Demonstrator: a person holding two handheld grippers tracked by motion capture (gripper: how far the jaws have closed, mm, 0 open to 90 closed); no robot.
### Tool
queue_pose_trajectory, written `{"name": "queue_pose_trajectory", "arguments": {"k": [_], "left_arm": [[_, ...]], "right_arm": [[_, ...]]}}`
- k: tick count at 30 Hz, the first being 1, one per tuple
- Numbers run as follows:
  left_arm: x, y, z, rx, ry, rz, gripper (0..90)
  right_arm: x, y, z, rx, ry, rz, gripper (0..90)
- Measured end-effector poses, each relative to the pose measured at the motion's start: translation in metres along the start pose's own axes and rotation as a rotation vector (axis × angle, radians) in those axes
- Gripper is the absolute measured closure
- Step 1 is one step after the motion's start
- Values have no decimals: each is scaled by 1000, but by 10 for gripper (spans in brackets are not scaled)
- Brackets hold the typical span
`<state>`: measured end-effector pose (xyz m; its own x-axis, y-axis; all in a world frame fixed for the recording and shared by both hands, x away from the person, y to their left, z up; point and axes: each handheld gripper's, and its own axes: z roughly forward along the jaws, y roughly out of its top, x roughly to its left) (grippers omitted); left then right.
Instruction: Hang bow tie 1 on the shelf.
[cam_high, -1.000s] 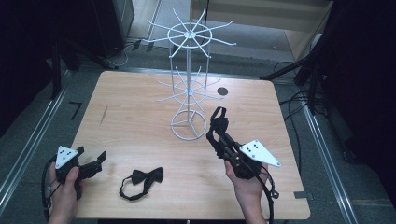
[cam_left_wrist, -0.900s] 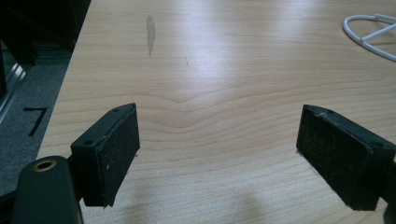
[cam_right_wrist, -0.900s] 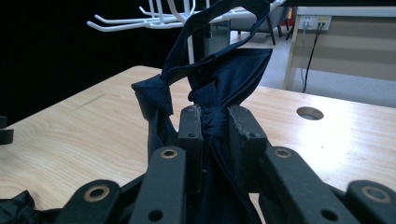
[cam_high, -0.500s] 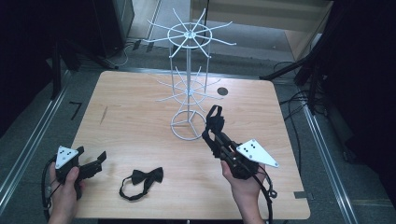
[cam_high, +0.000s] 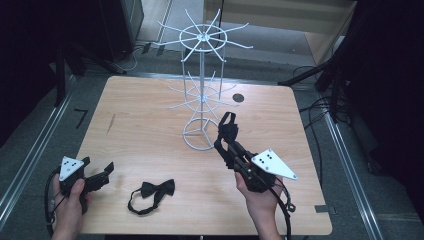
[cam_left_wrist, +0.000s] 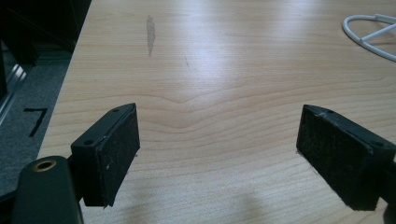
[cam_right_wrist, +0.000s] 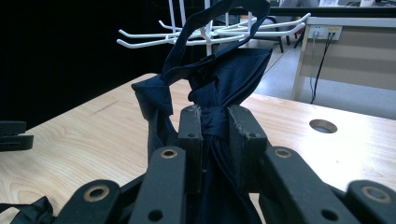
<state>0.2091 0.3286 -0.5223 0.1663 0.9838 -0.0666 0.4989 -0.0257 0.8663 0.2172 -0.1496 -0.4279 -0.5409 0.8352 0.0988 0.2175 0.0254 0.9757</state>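
Item: navy bow tie (cam_right_wrist: 219, 88), clamped in my right claw (cam_high: 226, 141), near rack base (cam_high: 201, 134), rack at 11 o'clock. Left claw (cam_high: 102, 173) open, idle. Handling advice: raise strap loop (cam_high: 227, 119) over lower white hook (cam_right_wrist: 140, 44), release only once seated

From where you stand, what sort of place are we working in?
Probably a lab or workshop test bench: a bare light wooden table ringed by dark curtains, loose black cables on the grey floor, and a white wire display rack.
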Motion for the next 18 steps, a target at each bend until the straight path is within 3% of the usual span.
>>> {"name": "queue_pose_trajectory", "arguments": {"k": [18], "left_arm": [[0, 0, 0, 1, 0, 0, 139]], "right_arm": [[7, 4, 2, -2, 12, -11, 768]]}}
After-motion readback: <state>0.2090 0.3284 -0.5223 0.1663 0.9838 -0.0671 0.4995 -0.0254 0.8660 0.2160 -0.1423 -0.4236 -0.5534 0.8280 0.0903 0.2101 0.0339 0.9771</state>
